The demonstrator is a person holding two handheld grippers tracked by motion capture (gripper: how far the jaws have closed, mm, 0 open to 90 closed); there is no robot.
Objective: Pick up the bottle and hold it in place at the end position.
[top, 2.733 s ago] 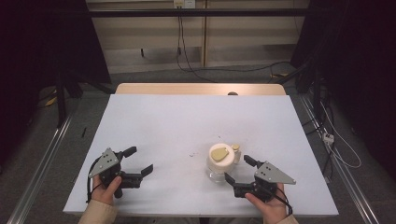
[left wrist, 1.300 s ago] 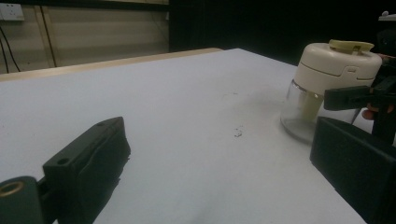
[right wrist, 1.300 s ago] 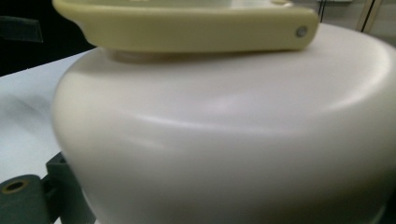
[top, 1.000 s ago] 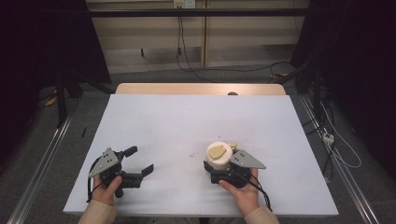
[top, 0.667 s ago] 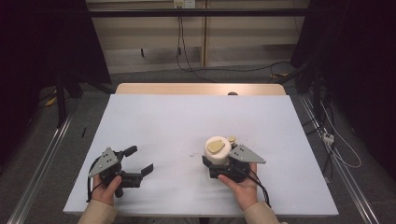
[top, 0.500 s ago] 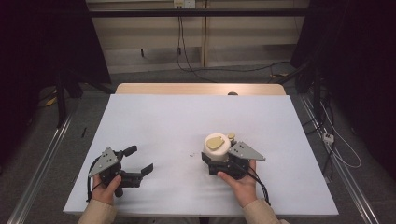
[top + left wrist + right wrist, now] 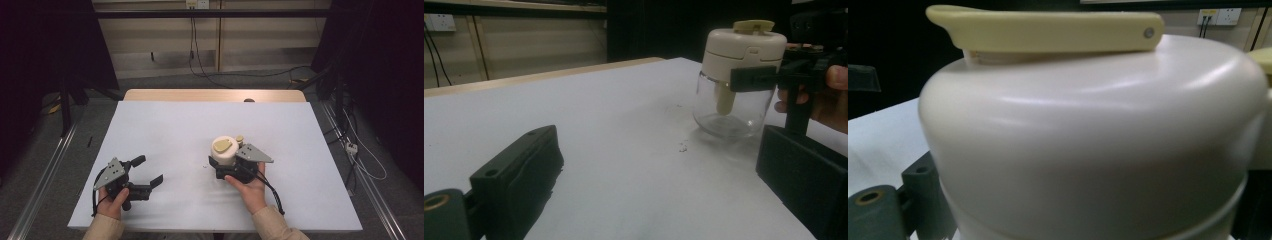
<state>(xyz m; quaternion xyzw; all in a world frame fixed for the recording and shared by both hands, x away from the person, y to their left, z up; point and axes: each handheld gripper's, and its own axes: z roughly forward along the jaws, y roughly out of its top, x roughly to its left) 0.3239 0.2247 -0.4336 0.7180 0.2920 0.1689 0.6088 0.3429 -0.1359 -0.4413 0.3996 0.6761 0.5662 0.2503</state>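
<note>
A glass jar [image 7: 224,149] with a cream lid and a pale yellow flap on top sits right of the table's middle. My right gripper [image 7: 226,165] is shut on the jar at lid height, one black jaw on each side, held by a hand from the near side. The left gripper view has the jar [image 7: 736,85] at its upper right, with a black jaw across the lid. Up close in the right gripper view, the lid [image 7: 1088,135] stands between the jaws. My left gripper [image 7: 150,169] rests open on the table at the front left, nothing between its jaws [image 7: 659,190].
The white table top [image 7: 200,125] has a wooden strip along its far edge, with a small dark object [image 7: 248,100] on it. Tiny crumbs [image 7: 682,147] lie just left of the jar. Metal rails and cables run along the floor on both sides.
My right gripper moved left from beside the jar and closed around it. The jar has shifted slightly left and away. The left gripper has stayed put.
</note>
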